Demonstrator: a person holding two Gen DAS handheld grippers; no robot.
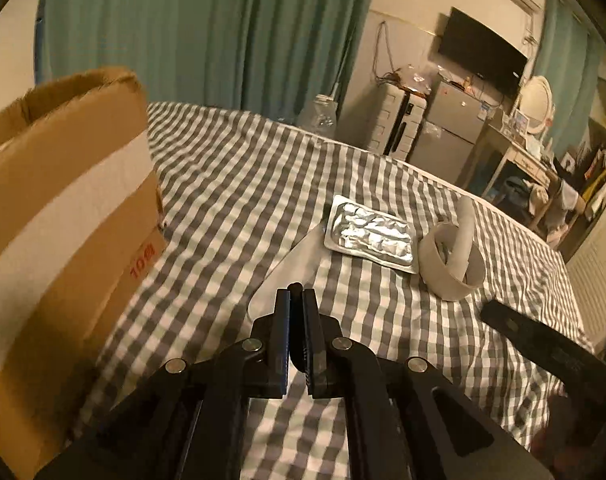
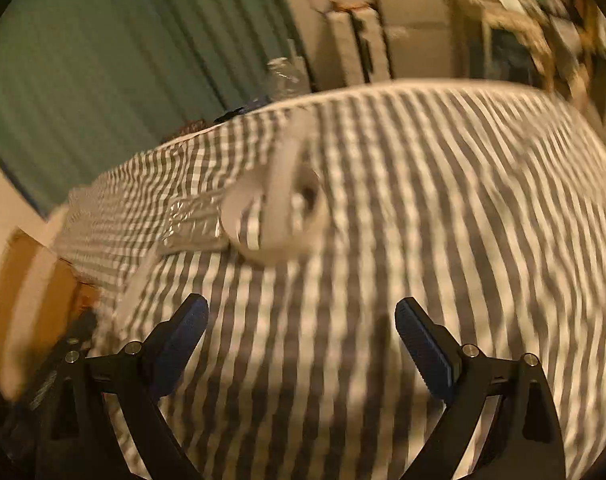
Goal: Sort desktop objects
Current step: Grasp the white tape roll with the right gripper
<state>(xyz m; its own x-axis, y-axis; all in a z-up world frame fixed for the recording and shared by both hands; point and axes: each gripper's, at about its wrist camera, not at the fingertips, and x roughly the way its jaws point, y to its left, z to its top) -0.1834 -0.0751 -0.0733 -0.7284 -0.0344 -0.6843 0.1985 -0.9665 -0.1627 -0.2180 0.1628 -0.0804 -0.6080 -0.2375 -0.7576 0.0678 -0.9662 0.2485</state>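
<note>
On the checked bedsheet a foil blister pack lies just beside a white tape roll, near a cardboard box at left. Left gripper fingers are pressed together, seemingly holding nothing. Right gripper fingers are spread wide, empty.

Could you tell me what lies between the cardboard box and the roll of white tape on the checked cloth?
In the left wrist view, a foil blister pack lies between the cardboard box and the tape roll, right beside the roll; the rest is checked cloth.
</note>
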